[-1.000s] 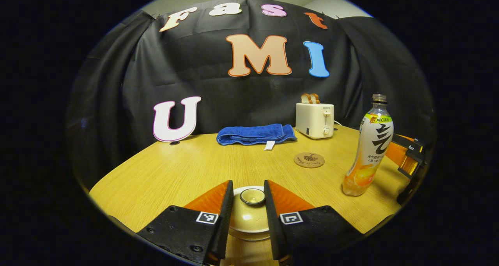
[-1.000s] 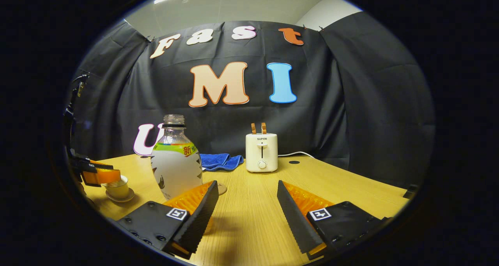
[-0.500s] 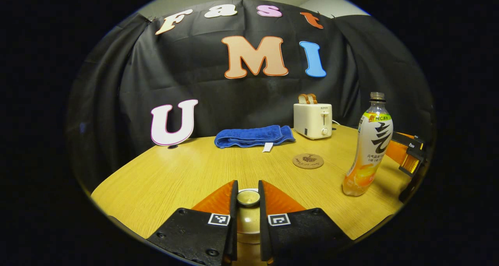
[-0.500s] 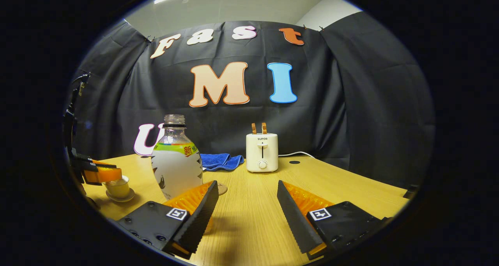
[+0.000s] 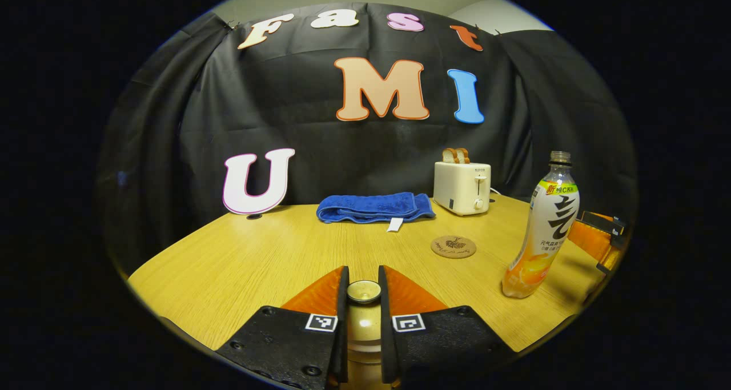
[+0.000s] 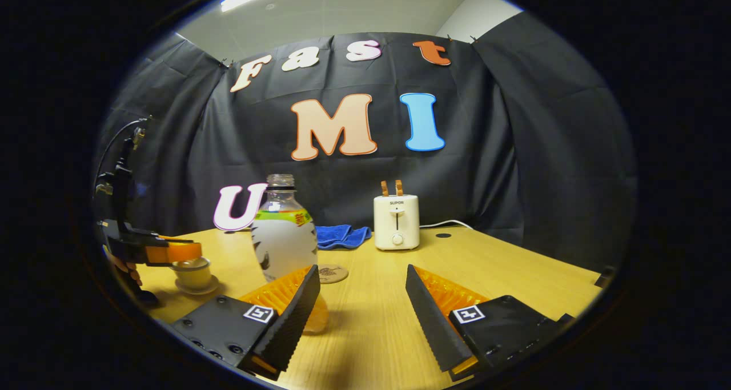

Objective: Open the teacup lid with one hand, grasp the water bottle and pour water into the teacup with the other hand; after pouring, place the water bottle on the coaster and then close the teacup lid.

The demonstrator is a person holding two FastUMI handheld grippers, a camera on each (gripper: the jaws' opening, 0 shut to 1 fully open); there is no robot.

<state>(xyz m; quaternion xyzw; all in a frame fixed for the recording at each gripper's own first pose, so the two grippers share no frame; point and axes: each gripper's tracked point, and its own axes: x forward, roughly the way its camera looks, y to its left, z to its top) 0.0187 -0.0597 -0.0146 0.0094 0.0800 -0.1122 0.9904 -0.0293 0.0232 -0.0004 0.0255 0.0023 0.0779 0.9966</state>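
On the pale wooden worktop (image 5: 240, 264) the first step of the task is under way. The left claw (image 5: 364, 290) is closed on the round knob of the cream ceramic teacup lid (image 5: 364, 292), both fingers pressing its sides in the left gripper view. From the right gripper view the lid sits just above the small cream teacup (image 6: 194, 274) on its saucer at the worktop's left side, with the left claw across it; whether the lid has parted from the cup's rim I cannot tell at that size.

The right claw (image 6: 360, 298) is wide open and holds nothing. The clear plastic water bottle with a white label and orange drink at its base (image 6: 284, 247) stands upright and uncapped just beside the right claw's left finger, outside the gap between the fingers rather than within it.

The round brown cork coaster (image 5: 453, 246) lies bare, a little beyond the bottle. A folded blue towel (image 5: 374, 206) and a cream toaster holding two slices of bread (image 5: 461, 180) sit at the back, apart from the work.

By my judgement the lid is gripped and barely lifted at most. Grasping the bottle, pouring, setting it on the coaster and closing the lid all remain.
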